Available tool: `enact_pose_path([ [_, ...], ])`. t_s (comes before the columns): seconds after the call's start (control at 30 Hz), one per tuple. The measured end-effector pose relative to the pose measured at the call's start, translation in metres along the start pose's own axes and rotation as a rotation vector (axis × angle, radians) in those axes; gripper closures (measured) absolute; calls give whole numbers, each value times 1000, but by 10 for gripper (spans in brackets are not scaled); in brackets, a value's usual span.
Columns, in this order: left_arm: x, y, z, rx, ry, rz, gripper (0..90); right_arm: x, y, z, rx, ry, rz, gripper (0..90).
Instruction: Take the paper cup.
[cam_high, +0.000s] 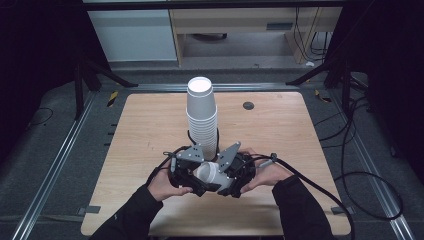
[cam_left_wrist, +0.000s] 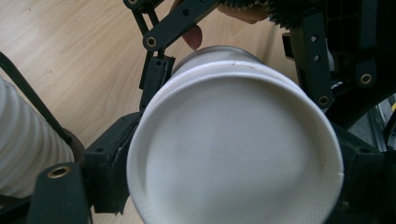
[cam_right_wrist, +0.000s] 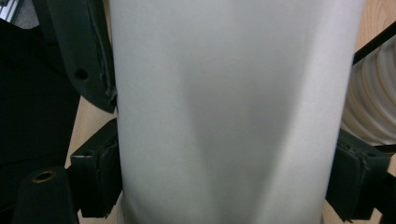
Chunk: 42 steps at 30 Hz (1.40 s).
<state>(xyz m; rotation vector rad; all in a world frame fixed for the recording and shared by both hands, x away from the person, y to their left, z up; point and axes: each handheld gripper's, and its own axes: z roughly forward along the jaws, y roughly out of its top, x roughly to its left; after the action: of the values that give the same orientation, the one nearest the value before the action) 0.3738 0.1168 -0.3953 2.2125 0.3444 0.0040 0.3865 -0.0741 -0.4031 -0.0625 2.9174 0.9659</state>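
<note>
Two hands hold two grippers close together over the near part of the table (cam_high: 280, 125). Between them is a white paper cup (cam_high: 210, 174), lying on its side.

The left gripper (cam_high: 192, 175) is at the left end of the cup. In the left gripper view the cup (cam_left_wrist: 233, 149) is right in front of the camera, bottom end facing it. The bottom is a round white disc with a raised rim. The gripper's two black jaws sit tight against the cup, one on each side, so this gripper has hold of the cup near its bottom end.

The right gripper (cam_high: 231, 172) is at the other end of the cup. In the right gripper view the cup's smooth white side (cam_right_wrist: 229, 112) runs straight up between the two black jaws. The black pads (cam_right_wrist: 100, 177) press on the cup wall from both sides. The jaws are closed in on the cup and grip it. In the left gripper view this gripper's jaws also show past the cup, clamped on the far part, with a fingertip (cam_left_wrist: 194, 36) just behind them.

So both grippers hold the same cup at once, each on its own end, and the cup hangs above the table.

Just beyond the grippers stands a tall stack (cam_high: 202, 116) of white cups, upside down. It is near the grippers, a little to the far side of them. Its ribbed side shows at the left edge of the left gripper view (cam_left_wrist: 23, 144) and at the right edge of the right gripper view (cam_right_wrist: 373, 98).
</note>
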Motion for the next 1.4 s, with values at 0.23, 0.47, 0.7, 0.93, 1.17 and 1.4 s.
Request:
enact_pose_path([
  [0.23, 0, 0, 1, 5, -6, -5, 191, 0, 0, 0, -2, 4, 3, 149],
  [0.47, -1, 0, 2, 15, -4, -15, 199, 0, 0, 2, 4, 9, 7, 143],
  [0.7, -1, -1, 2, 29, -15, -20, 200, -1, -1, 4, -4, 33, 34, 121],
  [0.93, -1, -1, 2, 45, -2, -13, 204, -1, 0, 4, 6, 32, 51, 85],
  [1.17, 0, -2, 1, 60, 2, -4, 205, 0, 0, -3, -9, 26, 57, 69],
  [1.4, 1, -4, -3, 64, 6, -5, 205, -1, 0, -17, -33, 2, 66, 60],
])
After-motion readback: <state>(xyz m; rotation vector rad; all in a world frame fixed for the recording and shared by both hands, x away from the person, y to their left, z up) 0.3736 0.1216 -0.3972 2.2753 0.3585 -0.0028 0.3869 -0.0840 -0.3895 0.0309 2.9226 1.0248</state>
